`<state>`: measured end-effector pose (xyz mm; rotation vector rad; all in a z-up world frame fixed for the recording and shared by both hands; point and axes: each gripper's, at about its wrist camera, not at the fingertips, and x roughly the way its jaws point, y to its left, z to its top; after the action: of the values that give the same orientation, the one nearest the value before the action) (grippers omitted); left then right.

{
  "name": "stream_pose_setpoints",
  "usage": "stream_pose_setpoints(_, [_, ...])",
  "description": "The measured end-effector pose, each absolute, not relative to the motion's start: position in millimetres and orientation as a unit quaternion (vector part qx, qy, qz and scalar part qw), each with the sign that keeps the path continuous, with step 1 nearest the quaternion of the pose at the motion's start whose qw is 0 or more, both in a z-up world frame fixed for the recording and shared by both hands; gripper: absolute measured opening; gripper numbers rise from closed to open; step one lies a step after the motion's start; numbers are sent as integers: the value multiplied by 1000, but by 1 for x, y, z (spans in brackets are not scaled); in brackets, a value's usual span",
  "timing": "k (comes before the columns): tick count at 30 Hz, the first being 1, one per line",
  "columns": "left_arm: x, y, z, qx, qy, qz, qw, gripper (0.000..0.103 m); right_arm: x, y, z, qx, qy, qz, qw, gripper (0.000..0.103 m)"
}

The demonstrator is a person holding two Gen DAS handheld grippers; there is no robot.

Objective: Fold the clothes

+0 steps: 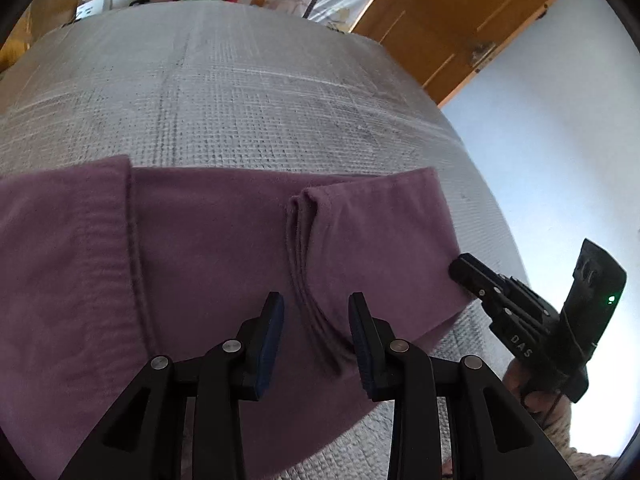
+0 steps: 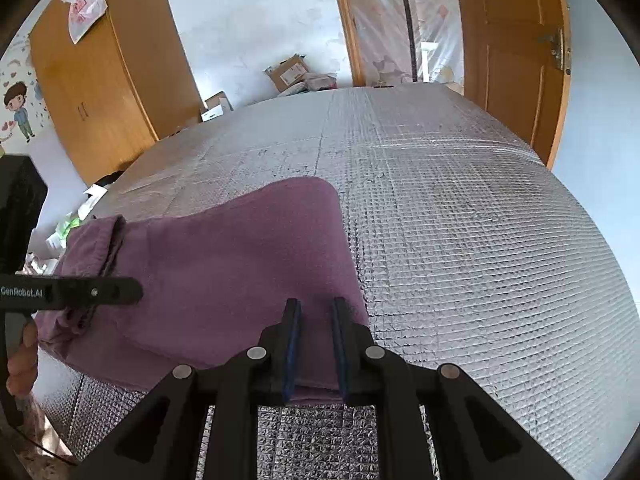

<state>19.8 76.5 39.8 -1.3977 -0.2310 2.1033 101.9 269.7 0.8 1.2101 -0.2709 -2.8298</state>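
Note:
A purple garment point(image 1: 200, 240) lies folded on the silver quilted mat point(image 1: 240, 100), with a sleeve fold bunched in ridges near its right end. My left gripper point(image 1: 316, 300) hovers open over those ridges, its pads apart and not pressing the cloth. In the right wrist view the garment point(image 2: 240, 260) reaches the near edge of the mat point(image 2: 460, 220). My right gripper point(image 2: 317, 304) straddles the cloth's near right corner, jaws a narrow gap apart, and the fabric between them lies flat. The left gripper point(image 2: 136, 290) shows side-on over the rolled hem. The right gripper point(image 1: 460, 270) touches the garment's right edge.
The mat stretches bare beyond the garment. Cardboard boxes point(image 2: 288, 72) sit past its far edge by a wooden door point(image 2: 516, 52). A wooden wardrobe point(image 2: 100, 80) stands at the left. A person's hand point(image 2: 22, 356) holds the left gripper's handle.

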Motion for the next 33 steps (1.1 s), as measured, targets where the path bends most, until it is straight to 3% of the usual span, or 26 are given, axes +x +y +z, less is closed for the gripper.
stream_pose_setpoints(12, [26, 30, 62, -488, -134, 820, 268, 35, 86, 188, 7, 403, -50, -899, 163, 16])
stream_pose_setpoints(17, [30, -9, 71, -473, -160, 832, 242, 35, 87, 166, 8, 399, -16, -900, 176, 16])
stream_pose_setpoints(33, [46, -91, 62, -464, -205, 846, 165, 35, 75, 147, 9, 407, -17, -894, 187, 20])
